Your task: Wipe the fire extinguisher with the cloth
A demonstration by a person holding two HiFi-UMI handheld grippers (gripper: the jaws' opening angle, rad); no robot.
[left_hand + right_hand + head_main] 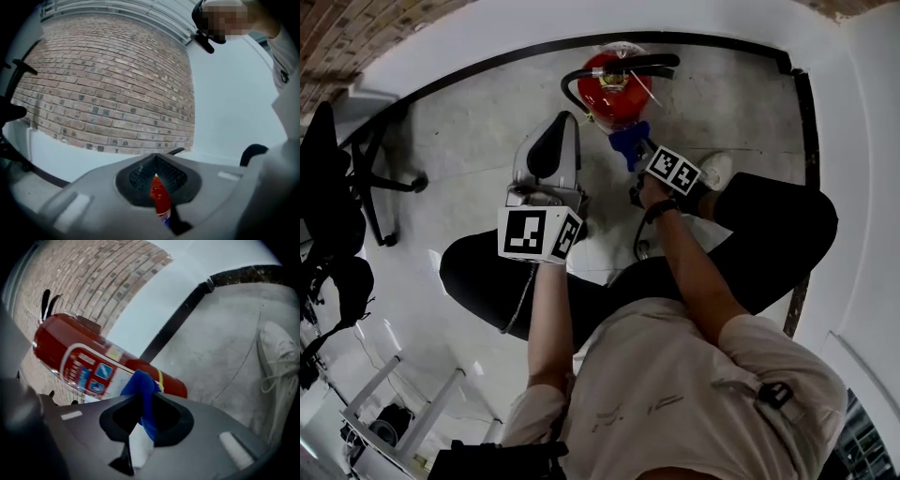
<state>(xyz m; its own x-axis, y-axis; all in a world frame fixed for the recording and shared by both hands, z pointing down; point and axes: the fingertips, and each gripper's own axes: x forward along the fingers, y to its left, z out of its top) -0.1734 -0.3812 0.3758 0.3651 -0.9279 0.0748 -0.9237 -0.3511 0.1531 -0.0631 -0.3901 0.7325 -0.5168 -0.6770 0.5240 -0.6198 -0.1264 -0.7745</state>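
Blue cloth (142,386) is pressed to fire extinguisher (614,94)
The cloth is clamped in the right gripper (143,411), touching the near side of the upright cylinder standing on the floor (487,122) ahead; the left gripper (158,187) is held closed and empty, just beside.

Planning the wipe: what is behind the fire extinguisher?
White wall with a black strip along the floor, brick higher up. The back of the fire extinguisher is hidden.

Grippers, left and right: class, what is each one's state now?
Left gripper: closed, holding nothing.
Right gripper: closed on the blue fabric cloth.
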